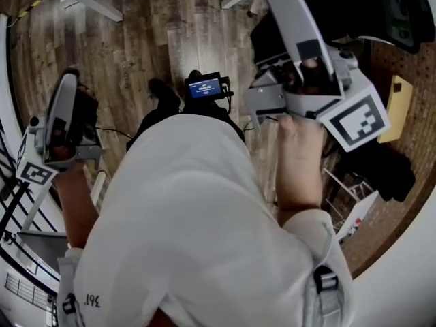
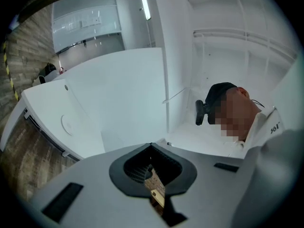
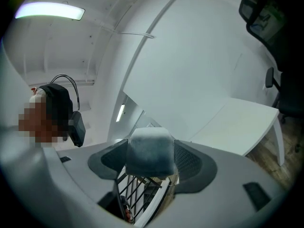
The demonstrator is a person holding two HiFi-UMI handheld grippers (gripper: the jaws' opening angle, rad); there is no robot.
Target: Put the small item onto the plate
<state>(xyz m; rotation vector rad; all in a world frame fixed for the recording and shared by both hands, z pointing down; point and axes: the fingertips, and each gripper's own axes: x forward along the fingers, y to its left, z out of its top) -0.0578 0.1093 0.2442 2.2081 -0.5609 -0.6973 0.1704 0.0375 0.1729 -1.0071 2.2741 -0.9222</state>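
Both grippers are raised and point upward, towards the ceiling and the person's head. In the right gripper view my right gripper (image 3: 151, 161) is shut on a small grey-blue padded block (image 3: 151, 151) that fills the space between its dark pads. In the head view my right gripper (image 1: 303, 67) is at the upper right, above the person's forearm. My left gripper (image 2: 152, 150) has its jaws together with nothing between them; in the head view my left gripper (image 1: 67, 107) is at the far left. No plate shows in any view.
The head view looks down on the person's white shirt (image 1: 204, 223) and a wooden floor (image 1: 143, 39). A small device with a blue screen (image 1: 206, 87) lies on the floor, a wire rack (image 1: 347, 196) stands at the right, and white table legs (image 1: 95, 2) cross the top.
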